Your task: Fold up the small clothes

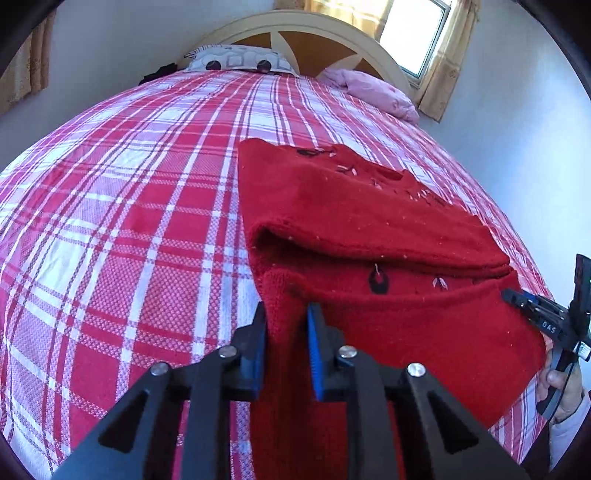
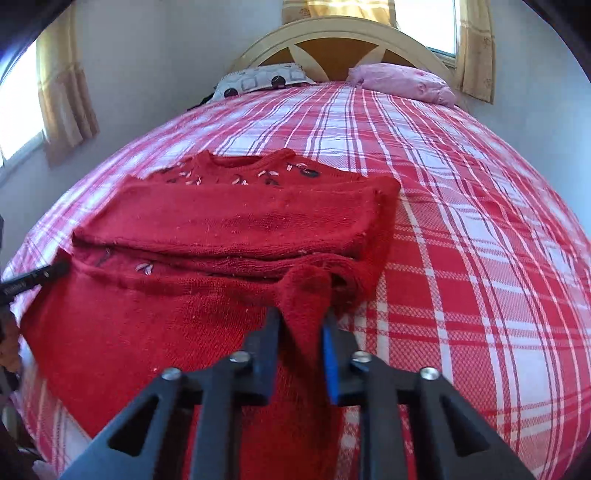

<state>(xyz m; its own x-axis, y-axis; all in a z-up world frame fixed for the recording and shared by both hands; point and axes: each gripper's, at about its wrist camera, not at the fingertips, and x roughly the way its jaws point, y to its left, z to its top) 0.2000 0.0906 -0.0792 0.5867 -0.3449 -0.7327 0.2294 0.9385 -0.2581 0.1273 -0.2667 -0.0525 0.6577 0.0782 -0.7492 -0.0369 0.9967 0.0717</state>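
A: Bedroom. Bed with red-and-white plaid cover [image 1: 129, 229], curved cream headboard [image 2: 332, 37], patterned pillow [image 2: 262, 79] on the left and pink pillow [image 2: 402, 83] on the right, curtained window [image 1: 417, 33] behind.

B: Garment?

A: Red knit sweater [image 1: 369, 221], flat on the cover at the near end of the bed. Sleeves folded across the body, embroidered neckline pointing toward the headboard, bottom part toward the cameras.

B: Left tongs?

A: Left gripper [image 1: 286, 317] clenched on the sweater's near left corner. Knit bunched between the blue pads [image 1: 316, 354], pulled up a bit off the cover.

B: Right?

A: Right gripper [image 2: 301, 325] same, pinching the near right corner; a fold of red knit stands up between its fingers [image 2: 267, 350]. Also shows at the right edge of the left wrist view, tip touching the sweater's side, a person's hand [image 1: 561, 391] on its handle.

B: Anything else on the bed?

A: Dark item beside the patterned pillow, can't tell what.
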